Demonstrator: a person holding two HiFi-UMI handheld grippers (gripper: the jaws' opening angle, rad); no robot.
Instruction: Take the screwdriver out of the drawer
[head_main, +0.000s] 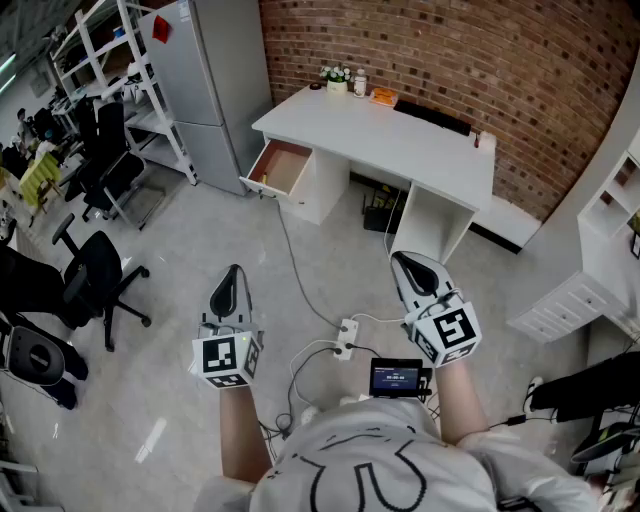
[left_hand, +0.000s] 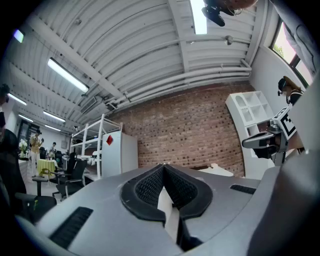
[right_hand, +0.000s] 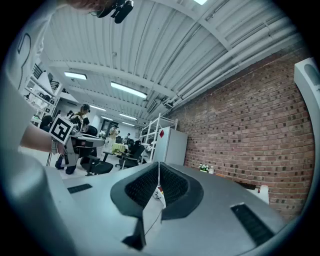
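A white desk stands against the brick wall, a few steps ahead in the head view. Its left drawer is pulled open and shows a wooden inside. A small yellow thing lies at the drawer's front edge; I cannot tell whether it is the screwdriver. My left gripper and right gripper are held out over the floor, far short of the desk. Both are shut with nothing between the jaws. The left gripper and right gripper views show the pads meeting at the tips.
A power strip with cables lies on the floor between the grippers. Black office chairs stand at the left, beside a grey cabinet and a white rack. A white drawer unit is at the right. A flower pot sits on the desk.
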